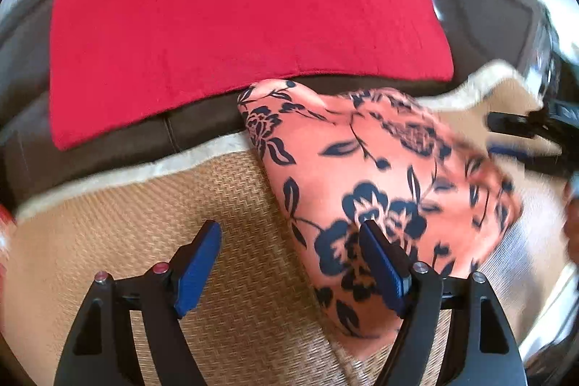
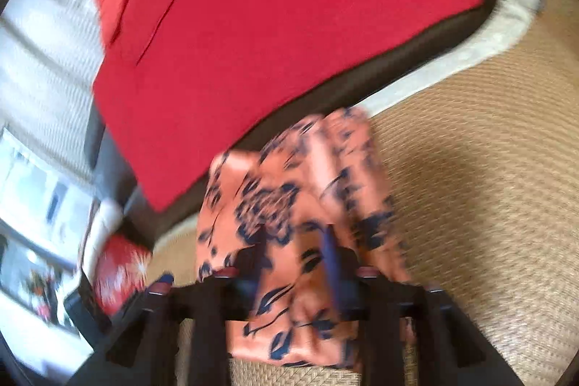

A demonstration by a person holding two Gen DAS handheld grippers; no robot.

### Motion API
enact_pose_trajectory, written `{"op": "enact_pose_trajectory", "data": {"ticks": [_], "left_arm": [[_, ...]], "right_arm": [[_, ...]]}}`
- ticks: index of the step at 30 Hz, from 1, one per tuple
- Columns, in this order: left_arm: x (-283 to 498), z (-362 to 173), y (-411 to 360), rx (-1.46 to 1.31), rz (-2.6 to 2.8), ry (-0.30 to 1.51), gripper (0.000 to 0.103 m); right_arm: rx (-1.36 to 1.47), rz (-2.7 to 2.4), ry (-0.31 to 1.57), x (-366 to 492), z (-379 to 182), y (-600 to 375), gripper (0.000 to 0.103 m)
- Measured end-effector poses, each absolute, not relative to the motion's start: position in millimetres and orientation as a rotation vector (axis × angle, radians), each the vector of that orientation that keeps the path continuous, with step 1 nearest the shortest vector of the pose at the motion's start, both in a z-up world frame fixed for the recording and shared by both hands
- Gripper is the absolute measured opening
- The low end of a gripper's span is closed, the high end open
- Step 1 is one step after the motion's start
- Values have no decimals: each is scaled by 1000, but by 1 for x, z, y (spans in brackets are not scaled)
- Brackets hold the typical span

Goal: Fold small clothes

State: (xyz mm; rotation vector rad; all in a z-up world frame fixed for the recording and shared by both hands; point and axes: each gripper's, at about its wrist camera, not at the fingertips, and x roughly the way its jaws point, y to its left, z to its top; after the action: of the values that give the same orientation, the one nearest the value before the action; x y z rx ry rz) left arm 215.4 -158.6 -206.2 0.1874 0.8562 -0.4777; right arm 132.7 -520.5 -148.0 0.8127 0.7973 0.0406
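A small salmon-pink garment with dark blue flowers (image 1: 380, 176) lies on a woven straw mat (image 1: 126, 227). My left gripper (image 1: 289, 263) is open and empty; its right blue pad (image 1: 383, 266) is over the garment's left part and its left pad (image 1: 199, 263) is over the mat. In the blurred right wrist view the same garment (image 2: 289, 205) is bunched between the fingers of my right gripper (image 2: 296, 263), which looks shut on it. The right gripper also shows at the right edge of the left wrist view (image 1: 535, 132).
A red cloth (image 1: 235, 17) covers a dark brown cushion (image 1: 202, 122) just beyond the mat's pale border (image 1: 202, 154). A red and white object (image 2: 119, 270) lies at the left of the right wrist view. A white surface (image 2: 47, 35) lies farther left.
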Motion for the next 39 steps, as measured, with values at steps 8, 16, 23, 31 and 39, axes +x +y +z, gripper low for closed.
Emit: {"op": "enact_pose_trajectory", "data": {"ticks": [8, 16, 23, 31, 39], "left_arm": [[239, -217, -151, -36, -535, 991, 81], [245, -233, -162, -112, -603, 1056, 81], [248, -243, -177, -125, -641, 1072, 81], [237, -237, -189, -30, -634, 1020, 71], [224, -222, -194, 57, -587, 953, 47]], "right_arm": [[979, 13, 778, 136, -178, -545, 89], [975, 67, 808, 146, -206, -546, 88], [922, 161, 794, 165, -207, -525, 87], [816, 97, 806, 168, -200, -490, 68], [672, 69, 796, 167, -180, -445, 46]]}}
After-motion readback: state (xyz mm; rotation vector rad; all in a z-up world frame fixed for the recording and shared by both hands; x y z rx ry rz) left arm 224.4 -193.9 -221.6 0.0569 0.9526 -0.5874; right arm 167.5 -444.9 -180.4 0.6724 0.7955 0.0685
